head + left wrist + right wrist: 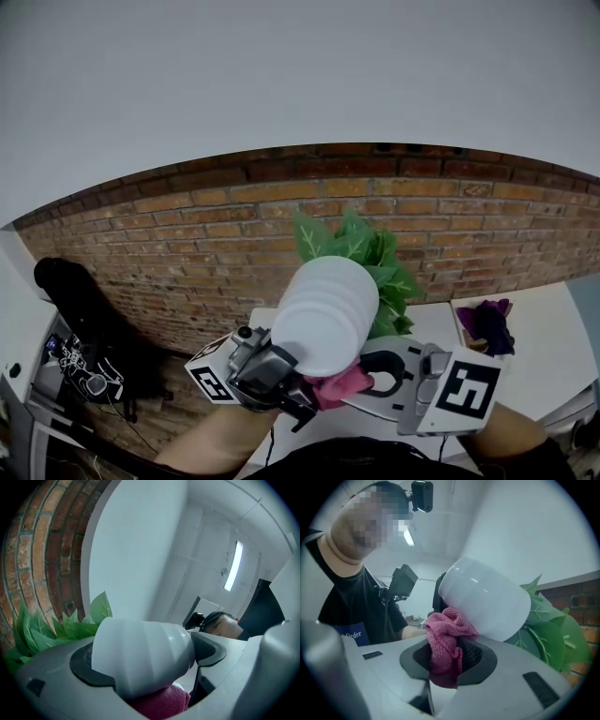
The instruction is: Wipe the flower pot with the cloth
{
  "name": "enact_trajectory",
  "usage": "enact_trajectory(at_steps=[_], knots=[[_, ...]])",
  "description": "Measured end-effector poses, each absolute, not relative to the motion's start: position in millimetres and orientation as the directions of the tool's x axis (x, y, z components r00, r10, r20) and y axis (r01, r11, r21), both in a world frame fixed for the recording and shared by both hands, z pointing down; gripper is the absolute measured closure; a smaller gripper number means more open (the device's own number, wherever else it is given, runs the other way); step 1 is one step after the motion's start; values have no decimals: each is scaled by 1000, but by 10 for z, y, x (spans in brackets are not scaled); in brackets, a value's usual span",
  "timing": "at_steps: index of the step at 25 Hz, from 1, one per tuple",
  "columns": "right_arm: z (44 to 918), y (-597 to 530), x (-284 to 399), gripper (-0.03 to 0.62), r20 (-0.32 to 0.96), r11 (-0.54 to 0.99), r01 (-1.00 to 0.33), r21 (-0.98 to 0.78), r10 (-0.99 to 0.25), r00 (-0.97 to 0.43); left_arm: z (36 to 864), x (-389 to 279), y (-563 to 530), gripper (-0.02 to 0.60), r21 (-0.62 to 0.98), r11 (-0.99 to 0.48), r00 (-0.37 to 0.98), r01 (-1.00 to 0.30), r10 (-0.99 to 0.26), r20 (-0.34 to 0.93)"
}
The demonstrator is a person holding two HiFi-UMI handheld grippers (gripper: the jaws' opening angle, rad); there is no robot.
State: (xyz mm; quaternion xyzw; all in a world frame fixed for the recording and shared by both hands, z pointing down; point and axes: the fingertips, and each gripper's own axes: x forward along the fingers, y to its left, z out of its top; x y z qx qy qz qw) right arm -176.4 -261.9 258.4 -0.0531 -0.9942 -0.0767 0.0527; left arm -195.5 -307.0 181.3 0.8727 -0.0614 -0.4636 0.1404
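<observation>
Closest to me in the head view are the two forearms [202,441] at the bottom edge, each carrying a gripper up in front of the chest. My left gripper [298,367] has its jaws spread wide around the flower pot [323,314], a white ribbed pot, and I read the pads as pressing on its opposite sides. Seen from the left gripper view, the pot [140,653] fills the whole gap between the dark pads of the left gripper [147,658]. The pot is lifted clear of the surface [548,352] and tipped over. Its smooth rounded base is turned toward me and its green leaves [361,248] point away at the brick wall [187,239].

My right gripper [364,380] comes in from the right with its jaws closed down on the cloth [339,384], a pink bunched rag. The right gripper view shows the cloth [445,639] pinched between the two black pads of the right gripper [450,660]. A fold hangs below the pads, and the upper bunch is pushed against the pot [485,599] near the edge of its base. From the left gripper view the cloth [161,705] shows just under the pot, touching it.

Behind the grippers, the white surface carries a dark purple bundle [486,323] well off to the right; I cannot tell what it is. Black gear [84,347] stands on the left by the wall.
</observation>
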Motion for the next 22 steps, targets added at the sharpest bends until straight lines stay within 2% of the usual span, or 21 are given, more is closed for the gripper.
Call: enact_trajectory(at_steps=[8,13,17,22], knots=[[2442,-2811,-1534,511,40,997,61,56,59,-997,1812,-2072,-2985,58,232,-969,492,80,-164,-855],[2393,-3057,-1353,513,9,998,-34,52,-35,-999,1809,-2073,-2957,60,215,-974,498,71,-152,-854],[2231,-3204,-1214,511,-41,992,-113,62,-110,-993,1847,-2016,-2958,60,206,-978,551,12,-165,-818],[1949,-3293,-1153,511,-69,976,-179,122,-172,-983,1939,-1860,-2994,60,174,-978,681,-115,-206,-702]])
